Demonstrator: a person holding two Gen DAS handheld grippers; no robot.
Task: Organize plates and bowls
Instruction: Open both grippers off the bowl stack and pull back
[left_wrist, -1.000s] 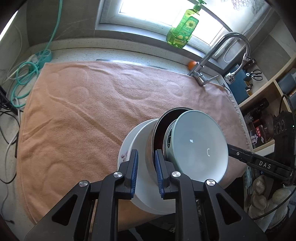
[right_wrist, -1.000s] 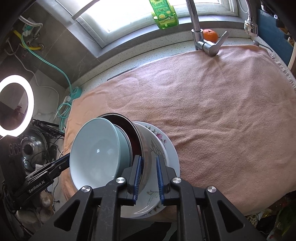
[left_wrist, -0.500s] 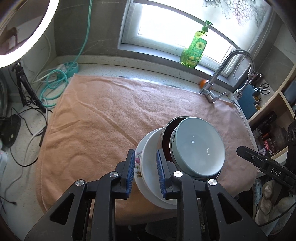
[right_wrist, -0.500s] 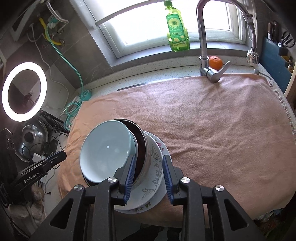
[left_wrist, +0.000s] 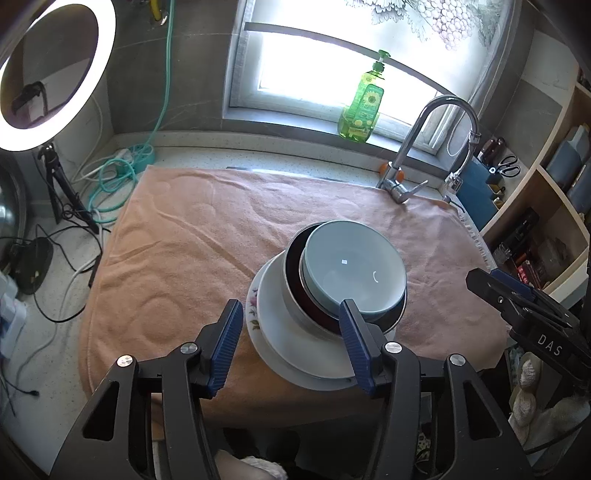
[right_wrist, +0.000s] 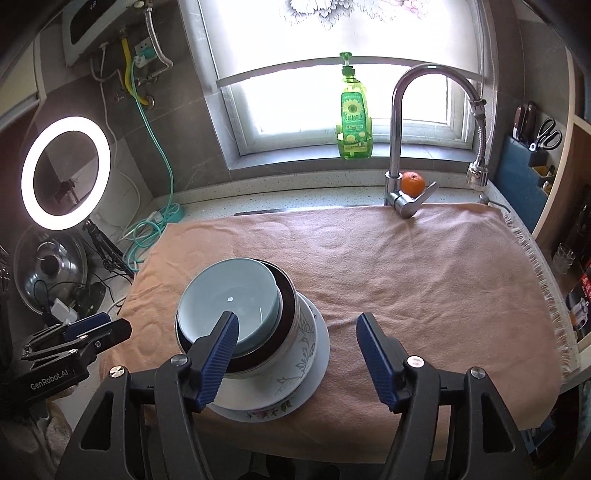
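Note:
A stack of dishes stands on the pink towel (left_wrist: 184, 240) near its front edge. A light blue bowl (left_wrist: 354, 266) (right_wrist: 229, 291) sits in a dark-lined metal bowl (left_wrist: 293, 266) (right_wrist: 286, 306) on white plates (left_wrist: 280, 332) (right_wrist: 314, 354), the lowest with a floral rim. My left gripper (left_wrist: 291, 310) hovers above and in front of the stack, its jaws opening wide and its pads off the dishes. My right gripper (right_wrist: 297, 321) also hangs back from the stack, jaws opening, gripping nothing. Each gripper shows at the edge of the other's view: the right gripper (left_wrist: 517, 299), the left gripper (right_wrist: 92, 328).
A faucet (right_wrist: 397, 129), an orange (right_wrist: 413, 183) and a green soap bottle (right_wrist: 354, 122) line the back by the window. A ring light (right_wrist: 64, 173), pot lid (right_wrist: 48, 273) and cables (left_wrist: 110, 177) are at the left. Shelves (left_wrist: 546, 206) stand at the right.
Both grippers were shut on the stack's rims. They have let go, opened wide and drawn back and upward. The stack stays on the towel.

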